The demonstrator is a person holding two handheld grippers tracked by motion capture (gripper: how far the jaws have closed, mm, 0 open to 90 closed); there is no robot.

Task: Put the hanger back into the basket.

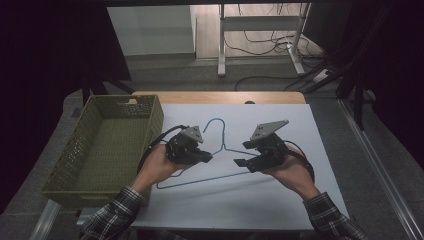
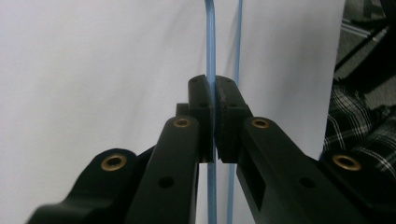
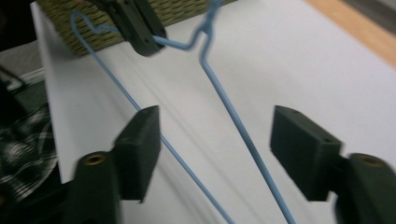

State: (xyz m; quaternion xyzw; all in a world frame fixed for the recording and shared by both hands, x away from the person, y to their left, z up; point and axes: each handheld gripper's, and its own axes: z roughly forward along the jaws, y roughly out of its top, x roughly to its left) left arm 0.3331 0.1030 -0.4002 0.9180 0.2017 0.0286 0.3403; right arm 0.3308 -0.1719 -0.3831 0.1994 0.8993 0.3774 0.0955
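A: Where is the blue wire hanger (image 1: 220, 160) right now?

B: On the white sheet (image 1: 280, 200) near the middle of the tabletop, hook pointing toward the far edge, long bar toward the person. The left gripper (image 1: 204, 156) has its jaws pinched shut on the hanger's left shoulder wire; in the left gripper view the wire (image 2: 211, 56) runs straight between the closed pads.

A: And the right gripper (image 1: 241, 162)?

B: Its jaws stand wide apart, straddling the right shoulder wire (image 3: 233, 121) without touching it, as far as I can tell. That view is blurred.

A: So how far along is it?

B: I'd judge early: one side is gripped, the other is lined up but not clamped. The hanger is not yet in the green woven basket (image 1: 150, 107) at the left edge of the tabletop, which looks empty. If that's where it goes, the second grip, lift and carry remain.
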